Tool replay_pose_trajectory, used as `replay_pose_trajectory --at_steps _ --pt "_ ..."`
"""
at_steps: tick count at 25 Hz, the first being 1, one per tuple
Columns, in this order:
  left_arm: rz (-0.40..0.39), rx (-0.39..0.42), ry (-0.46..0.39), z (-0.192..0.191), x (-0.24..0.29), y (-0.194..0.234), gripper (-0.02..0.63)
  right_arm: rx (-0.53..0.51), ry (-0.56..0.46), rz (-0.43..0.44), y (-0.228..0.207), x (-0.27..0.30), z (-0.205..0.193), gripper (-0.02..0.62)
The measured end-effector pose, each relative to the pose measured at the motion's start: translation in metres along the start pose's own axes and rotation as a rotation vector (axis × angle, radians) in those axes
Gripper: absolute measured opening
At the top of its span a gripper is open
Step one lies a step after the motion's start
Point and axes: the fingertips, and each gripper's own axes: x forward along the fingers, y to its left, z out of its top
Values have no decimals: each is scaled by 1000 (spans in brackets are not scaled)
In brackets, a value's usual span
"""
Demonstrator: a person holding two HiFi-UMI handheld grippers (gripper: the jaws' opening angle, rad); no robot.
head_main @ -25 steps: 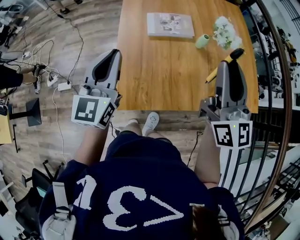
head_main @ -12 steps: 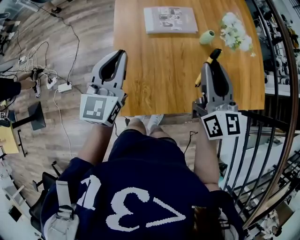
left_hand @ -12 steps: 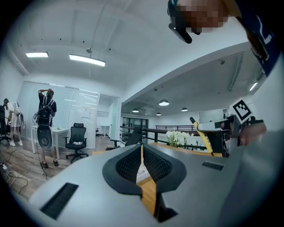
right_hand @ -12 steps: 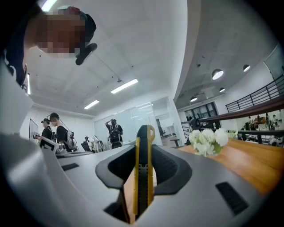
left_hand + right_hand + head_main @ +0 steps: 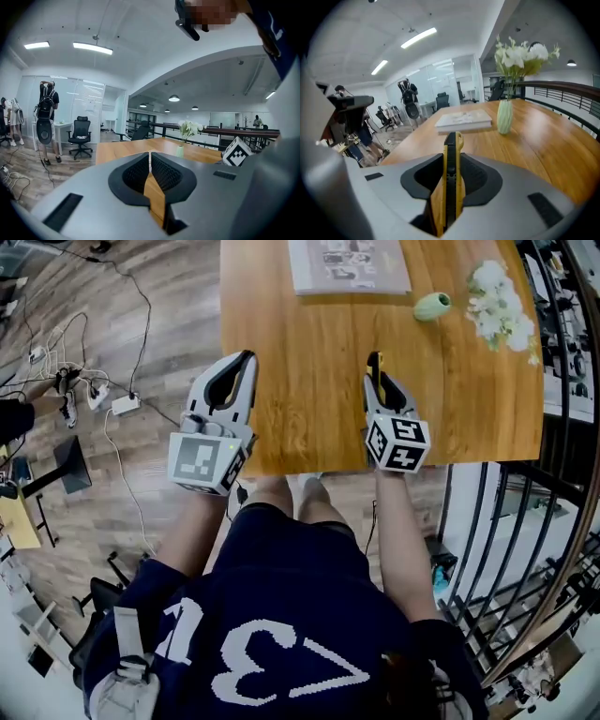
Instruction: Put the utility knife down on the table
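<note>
A yellow and black utility knife (image 5: pixel 449 183) stands on edge between the jaws of my right gripper (image 5: pixel 450 161), which is shut on it. In the head view the utility knife (image 5: pixel 375 367) sticks out ahead of the right gripper (image 5: pixel 379 382) over the wooden table (image 5: pixel 309 352), near its front edge. My left gripper (image 5: pixel 246 358) hovers at the table's left front corner. Its jaws meet at the tips in the left gripper view, where the left gripper (image 5: pixel 149 154) holds nothing.
A book (image 5: pixel 349 262) lies at the table's far side. A small green vase (image 5: pixel 431 306) with white flowers (image 5: pixel 499 307) lies to the right. Cables (image 5: pixel 89 381) trail on the floor at left; a black railing (image 5: pixel 562 465) runs along the right.
My right gripper has swung left and inward with the knife, from the table's right front corner to the middle front. The left gripper has edged slightly toward the table.
</note>
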Motion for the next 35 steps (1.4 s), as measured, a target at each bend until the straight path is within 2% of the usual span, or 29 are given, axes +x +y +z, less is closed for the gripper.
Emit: replay_pose_trajectory --at_steps 6,8,10,12,16,21,24,29,35 --pt "6 -12 44 -20 2 5 28 16 198 -40 -13 29 -63 124" --pt "12 -15 48 -22 1 7 28 24 233 -49 -16 31 -74 126" --pt "17 -18 47 -22 1 7 28 33 224 -50 -18 30 -73 131" --pt "19 -16 41 -19 1 7 28 45 164 -49 -19 24 -57 133" --pt "18 -2 8 1 1 7 28 43 -46 -58 -23 -10 13 41" --pt "-9 16 -79 47 6 1 28 13 -355 -29 -12 -72 123 28" --pt "-24 43 -132 76 10 -7 28 -13 -495 -20 -4 -110 174 26" --pt "-46 73 -193 119 2 -22 28 -32 -631 13 12 -169 216 26" --pt "-57 97 -232 141 -1 -32 28 -69 -704 17 14 -209 237 25"
